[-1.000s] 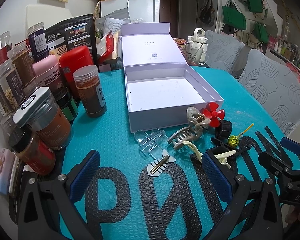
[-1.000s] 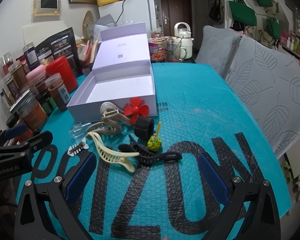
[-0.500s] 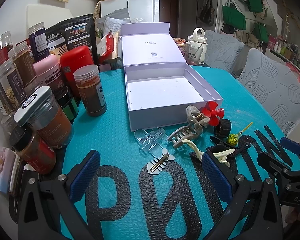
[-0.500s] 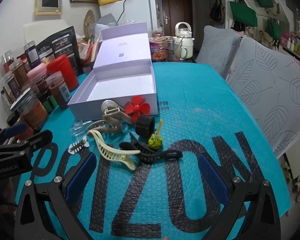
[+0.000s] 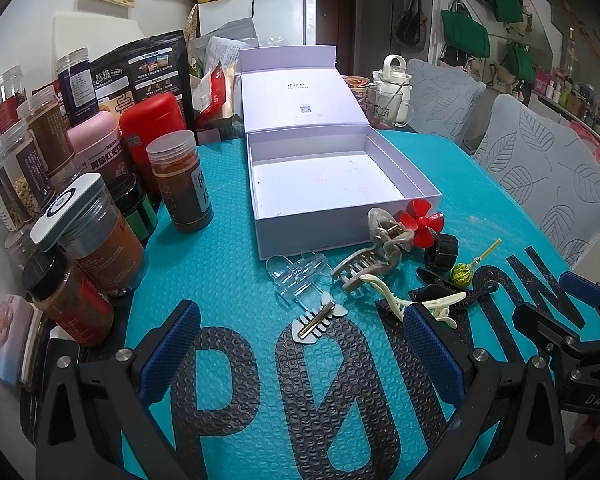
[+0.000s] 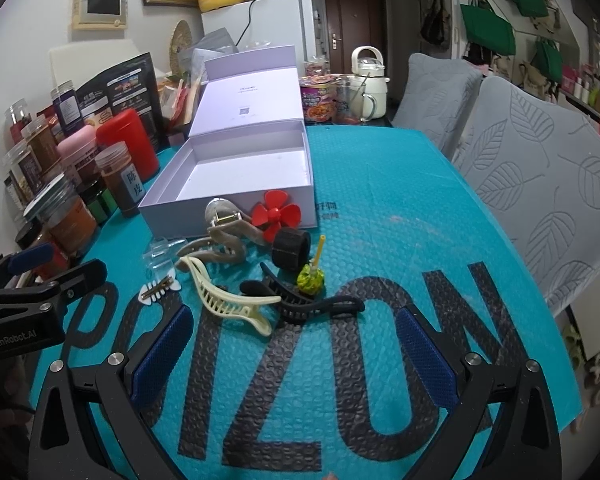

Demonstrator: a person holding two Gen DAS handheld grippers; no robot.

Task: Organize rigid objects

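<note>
An open white box (image 5: 328, 178) with its lid up stands on the teal mat; it also shows in the right wrist view (image 6: 236, 172). In front of it lies a cluster: clear claw clip (image 5: 300, 274), taupe claw clip (image 5: 370, 264), white fishbone clip (image 5: 318, 320), cream clip (image 6: 224, 300), black clip (image 6: 300, 300), red fan (image 6: 276, 216), black cap (image 6: 291, 248), lollipop (image 6: 311, 278). My left gripper (image 5: 300, 340) is open and empty just short of the fishbone clip. My right gripper (image 6: 292, 344) is open and empty just short of the cream and black clips.
Several spice jars (image 5: 100, 236) and tins (image 5: 152, 128) crowd the left edge. A kettle (image 6: 366, 80) and noodle cup (image 6: 318, 100) stand behind the box. Grey cushioned chairs (image 6: 540, 184) line the right side.
Both grippers have crept slightly forward toward the cluster of clips. Nothing on the mat has moved.
</note>
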